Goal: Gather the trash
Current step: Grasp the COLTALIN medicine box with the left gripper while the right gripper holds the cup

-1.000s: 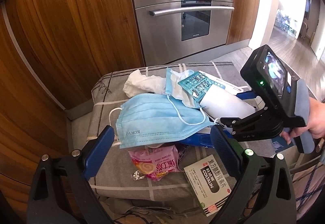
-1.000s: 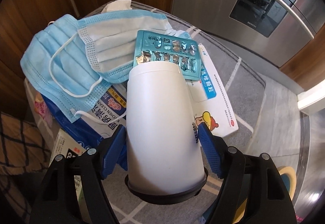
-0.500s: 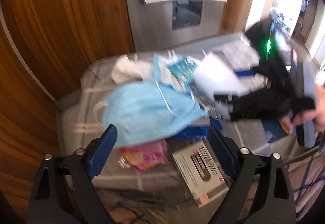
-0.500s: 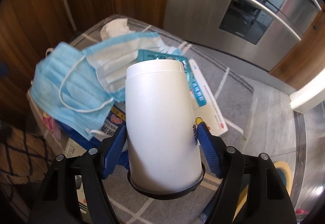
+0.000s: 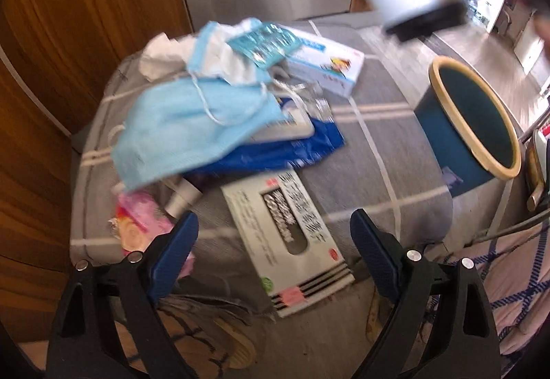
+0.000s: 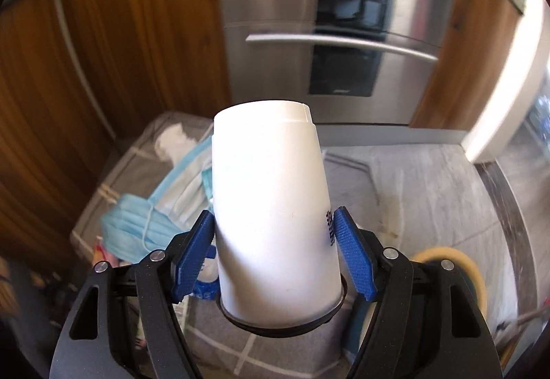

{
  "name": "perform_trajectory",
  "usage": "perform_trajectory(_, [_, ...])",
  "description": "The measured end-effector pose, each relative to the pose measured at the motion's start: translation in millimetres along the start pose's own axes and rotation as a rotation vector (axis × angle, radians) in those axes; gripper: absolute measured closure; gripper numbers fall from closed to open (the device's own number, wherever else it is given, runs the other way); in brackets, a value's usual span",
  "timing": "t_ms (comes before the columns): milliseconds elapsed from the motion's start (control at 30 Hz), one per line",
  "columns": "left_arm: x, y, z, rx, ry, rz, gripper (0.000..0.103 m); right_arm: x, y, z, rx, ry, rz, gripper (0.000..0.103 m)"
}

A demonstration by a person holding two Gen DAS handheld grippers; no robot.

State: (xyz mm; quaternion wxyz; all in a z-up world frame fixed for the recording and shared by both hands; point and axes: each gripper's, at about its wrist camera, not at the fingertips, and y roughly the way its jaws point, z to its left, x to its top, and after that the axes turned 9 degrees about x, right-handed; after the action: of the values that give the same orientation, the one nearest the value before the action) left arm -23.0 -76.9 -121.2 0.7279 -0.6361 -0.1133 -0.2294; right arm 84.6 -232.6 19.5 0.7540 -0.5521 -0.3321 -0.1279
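White cup lifted off the pile, heading for the bin.

The right hand-held gripper (image 6: 273,253), clenched on the white cup (image 6: 271,217), had risen clear of the masks (image 5: 192,128); the left hand-held gripper (image 5: 275,241), released and empty, dropped toward the medicine box (image 5: 288,241). The bin (image 5: 474,118) waited nearby.

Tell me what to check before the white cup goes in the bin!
1. Right claw shut on the white cup: ok.
2. Cup lifted clear of the trash pile: ok.
3. Bin open at the top: ok.
4. Cup directly over the bin: cannot tell.
5. Left claw open, holding nothing: ok.
6. Medicine box lies between the left claw's fingers, untouched: ok.
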Motion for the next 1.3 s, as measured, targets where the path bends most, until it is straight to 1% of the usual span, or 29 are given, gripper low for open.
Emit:
perform_trajectory(100, [-6.3,10.6,-14.4,0.017,0.015,0.023,0.014,-4.5,-35.7,-5.4,0.011,0.056,-0.072,0.031])
perform_trajectory(167, [-9.7,18.1,-24.0,0.027,0.028,0.033,0.014,-8.7,-55.2,-6.8,0.022,0.071,-0.112,0.031])
perform_trajectory(300, [-9.7,31.7,-33.3,0.05,0.029,0.054,0.014,-15.0,-70.7,-5.2,0.032,0.072,-0.143,0.031])
perform_trajectory(433, [-5.6,49.0,-38.3,0.097,0.035,0.079,0.014,-15.9,-67.0,-7.0,0.045,0.07,-0.143,0.031])
perform_trajectory(600, [-2.4,63.2,-36.9,0.153,0.032,0.073,0.014,-17.5,-59.6,-5.8,0.055,0.048,-0.123,0.031])
perform_trajectory(667, [-2.7,71.3,-34.3,0.171,0.026,0.091,0.014,-18.2,-58.0,-4.7,0.056,0.037,-0.121,0.031])
perform_trajectory(733, [-2.6,74.5,-30.4,0.186,0.012,0.092,0.014,-18.1,-56.6,-4.2,0.056,0.029,-0.12,0.031])
perform_trajectory(767, [-1.6,76.8,-27.7,0.186,-0.001,0.092,0.014,-18.0,-55.7,-3.9,0.057,0.027,-0.118,0.031])
perform_trajectory(867, [-1.5,81.1,-20.4,0.172,-0.037,0.103,0.009,-18.3,-55.0,-3.5,0.068,0.023,-0.115,0.031])
perform_trajectory(967, [-1.0,86.4,-10.4,0.13,-0.086,0.121,0.009,-18.3,-54.5,-0.4,0.071,0.012,-0.115,0.031])
perform_trajectory(1000, [-0.6,87.9,-6.6,0.11,-0.1,0.125,0.013,-18.0,-54.8,0.3,0.071,0.009,-0.115,0.031])
perform_trajectory(1033, [-0.3,88.8,-3.2,0.082,-0.111,0.126,0.024,-18.1,-54.4,1.2,0.073,0.006,-0.114,0.031])
perform_trajectory(1067, [0.2,88.1,-1.0,0.053,-0.116,0.124,0.024,-18.4,-53.7,1.6,0.072,0.002,-0.113,0.031])
perform_trajectory(1100, [0.4,88.2,-1.6,0.059,-0.101,0.128,0.024,-19.1,-53.4,1.7,0.069,-0.001,-0.113,0.031])
perform_trajectory(1200, [-0.7,87.8,-1.3,0.023,-0.079,0.134,0.025,-18.7,-51.1,-0.9,0.05,-0.003,-0.109,0.031])
perform_trajectory(1300, [0.7,78.6,-1.8,-0.005,-0.073,0.118,0.025,-16.8,-50.5,-10.4,0.027,0.02,-0.107,0.031])
